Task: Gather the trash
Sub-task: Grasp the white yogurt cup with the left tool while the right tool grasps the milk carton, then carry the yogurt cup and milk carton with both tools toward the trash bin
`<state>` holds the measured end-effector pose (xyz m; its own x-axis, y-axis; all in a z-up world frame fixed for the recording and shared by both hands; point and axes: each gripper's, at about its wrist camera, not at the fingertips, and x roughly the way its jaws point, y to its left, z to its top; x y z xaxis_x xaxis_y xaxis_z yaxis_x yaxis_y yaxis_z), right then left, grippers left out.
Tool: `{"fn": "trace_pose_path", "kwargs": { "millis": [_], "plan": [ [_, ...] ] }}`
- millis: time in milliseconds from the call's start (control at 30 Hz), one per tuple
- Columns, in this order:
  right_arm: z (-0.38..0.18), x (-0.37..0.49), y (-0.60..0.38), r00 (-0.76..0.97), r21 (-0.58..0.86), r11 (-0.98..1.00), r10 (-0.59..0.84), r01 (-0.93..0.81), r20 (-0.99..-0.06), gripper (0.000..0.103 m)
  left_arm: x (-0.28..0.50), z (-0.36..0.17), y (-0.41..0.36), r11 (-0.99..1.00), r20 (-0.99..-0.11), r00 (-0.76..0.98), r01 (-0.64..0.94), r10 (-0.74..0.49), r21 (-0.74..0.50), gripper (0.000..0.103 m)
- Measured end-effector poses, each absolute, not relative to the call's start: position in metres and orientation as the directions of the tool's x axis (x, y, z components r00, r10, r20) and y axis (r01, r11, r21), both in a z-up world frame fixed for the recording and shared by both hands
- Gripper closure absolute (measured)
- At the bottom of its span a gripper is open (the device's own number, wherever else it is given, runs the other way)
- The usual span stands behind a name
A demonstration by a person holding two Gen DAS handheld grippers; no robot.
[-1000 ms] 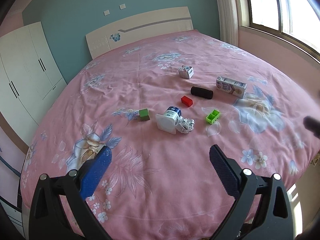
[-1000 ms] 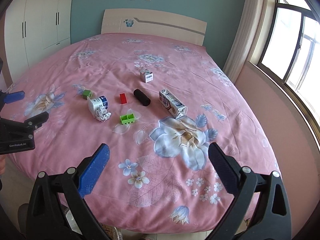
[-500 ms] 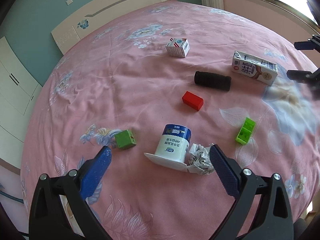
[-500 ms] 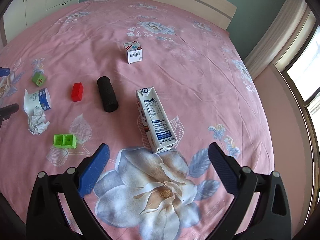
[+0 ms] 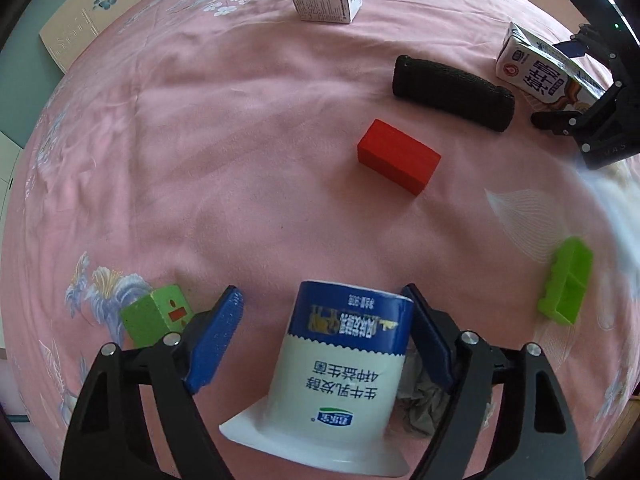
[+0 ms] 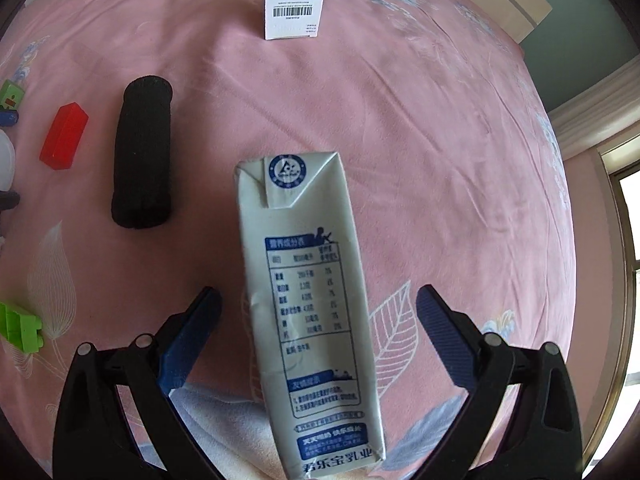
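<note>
Left tongs [image 5: 322, 336] straddle the toppled cup [image 5: 340, 372]; jaws have just been narrowing, right pad at its side, left pad clear. Right tongs [image 6: 318, 336] gape wide around the carton [image 6: 308, 312], untouched. Only the left view shows crumpled paper [image 5: 424, 404].

Red block [image 5: 398, 161], black roll [image 5: 452, 93], green cube [image 5: 154, 314], green brick [image 5: 566, 286] scattered apart on pink floral bedspread [image 5: 220, 140].

Bright daylight, strong fisheye bending, right edges motion-blurred.
</note>
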<state>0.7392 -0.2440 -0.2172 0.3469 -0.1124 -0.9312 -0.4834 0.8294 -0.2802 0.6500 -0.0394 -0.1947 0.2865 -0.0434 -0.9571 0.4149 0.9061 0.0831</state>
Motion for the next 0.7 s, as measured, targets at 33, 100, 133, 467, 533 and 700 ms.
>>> {"fn": "trace_pose_path", "kwargs": {
  "millis": [33,100,133,467,533,700],
  "plan": [
    [-0.22,0.741,-0.244,0.338,-0.27,0.832,-0.107,-0.484,-0.935,0.007,0.651,-0.196,-0.04,0.912,-0.959,0.28,0.404,-0.045,0.075,0.023],
    [-0.221,0.746,-0.246,0.328,-0.238,0.842,-0.077,-0.484,-0.942,0.01,0.649,-0.195,-0.041,0.912,-0.96,0.274,0.405,-0.054,0.064,0.029],
    [-0.22,0.747,-0.248,0.313,-0.203,0.85,-0.047,-0.486,-0.949,0.021,0.647,-0.194,-0.042,0.912,-0.96,0.273,0.405,-0.057,0.061,0.035],
    [-0.198,0.722,-0.262,0.345,-0.21,0.89,-0.064,-0.405,-0.936,0.066,0.63,-0.172,-0.02,0.959,-0.961,0.276,0.279,-0.031,0.049,0.054],
    [-0.186,0.713,-0.266,0.36,-0.207,0.904,-0.065,-0.373,-0.931,0.066,0.623,-0.161,-0.015,0.967,-0.958,0.284,0.251,-0.034,0.04,0.054],
    [-0.137,0.682,-0.266,0.419,-0.219,0.913,-0.06,-0.343,-0.906,0.066,0.601,-0.122,-0.013,0.974,-0.942,0.335,0.22,-0.026,0.051,0.054]
  ]
}}
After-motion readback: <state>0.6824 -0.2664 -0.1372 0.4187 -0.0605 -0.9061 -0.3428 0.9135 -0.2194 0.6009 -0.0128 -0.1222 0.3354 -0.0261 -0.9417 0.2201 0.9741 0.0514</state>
